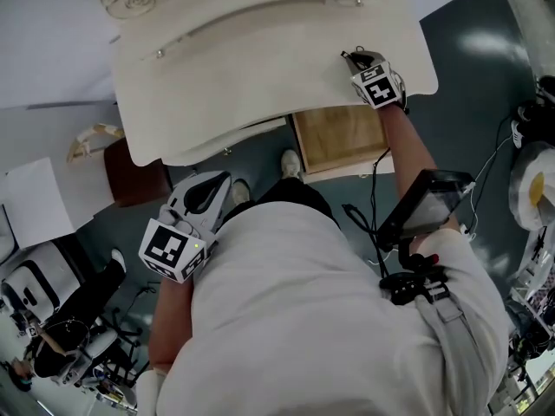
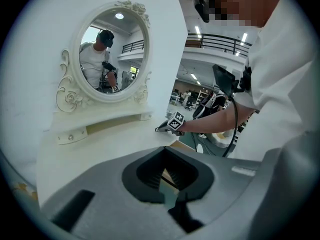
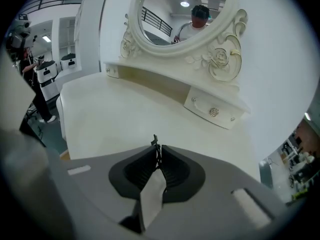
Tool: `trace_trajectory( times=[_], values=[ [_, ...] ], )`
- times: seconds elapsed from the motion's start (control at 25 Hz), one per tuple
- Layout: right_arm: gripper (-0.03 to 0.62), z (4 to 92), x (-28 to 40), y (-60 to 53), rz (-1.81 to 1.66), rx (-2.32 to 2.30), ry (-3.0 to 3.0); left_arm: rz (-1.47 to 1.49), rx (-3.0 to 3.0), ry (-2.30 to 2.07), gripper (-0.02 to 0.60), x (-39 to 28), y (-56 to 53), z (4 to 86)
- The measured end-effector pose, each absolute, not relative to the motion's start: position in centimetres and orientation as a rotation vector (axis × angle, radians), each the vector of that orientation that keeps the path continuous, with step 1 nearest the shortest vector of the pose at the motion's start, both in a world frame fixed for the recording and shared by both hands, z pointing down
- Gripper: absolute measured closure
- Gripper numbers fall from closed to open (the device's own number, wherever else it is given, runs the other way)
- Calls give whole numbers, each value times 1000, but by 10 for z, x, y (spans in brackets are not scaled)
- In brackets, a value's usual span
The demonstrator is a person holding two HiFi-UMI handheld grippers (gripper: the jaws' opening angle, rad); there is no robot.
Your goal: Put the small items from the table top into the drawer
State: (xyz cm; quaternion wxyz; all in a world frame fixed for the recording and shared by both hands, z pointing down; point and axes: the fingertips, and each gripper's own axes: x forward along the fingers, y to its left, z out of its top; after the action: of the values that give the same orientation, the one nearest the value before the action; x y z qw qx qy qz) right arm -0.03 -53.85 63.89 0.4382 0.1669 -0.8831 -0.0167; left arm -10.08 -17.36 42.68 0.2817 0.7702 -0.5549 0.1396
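Note:
The white vanity table top (image 1: 260, 68) lies below me, with its wooden drawer (image 1: 338, 137) pulled open under the front right edge. My right gripper (image 1: 351, 57) hovers over the top's right front corner. In the right gripper view it (image 3: 157, 148) is shut on a thin dark small item (image 3: 155, 140) that pokes up past the tips, with a white tag (image 3: 152, 194) hanging between the pads. My left gripper (image 1: 224, 180) is held back near my body, in front of the table. Its tips (image 2: 164, 154) look closed with nothing between them.
An oval mirror (image 3: 185, 9) in an ornate white frame stands at the back, over a small shelf drawer with a knob (image 3: 214, 112). A dark brown stool (image 1: 134, 172) sits left of the table on the floor. A screen (image 1: 425, 202) hangs at my chest.

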Motion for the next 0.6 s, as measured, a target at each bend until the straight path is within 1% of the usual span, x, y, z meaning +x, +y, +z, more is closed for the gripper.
trace_trajectory(
  times=[0.12, 0.6],
  values=[
    [569, 637, -2, -539, -40, 426, -2198, 378, 2070, -1480, 581, -105, -174, 426],
    [572, 608, 29, -501, -46, 486, -2207, 371, 2166, -1401, 581, -94, -157, 422]
  ],
)
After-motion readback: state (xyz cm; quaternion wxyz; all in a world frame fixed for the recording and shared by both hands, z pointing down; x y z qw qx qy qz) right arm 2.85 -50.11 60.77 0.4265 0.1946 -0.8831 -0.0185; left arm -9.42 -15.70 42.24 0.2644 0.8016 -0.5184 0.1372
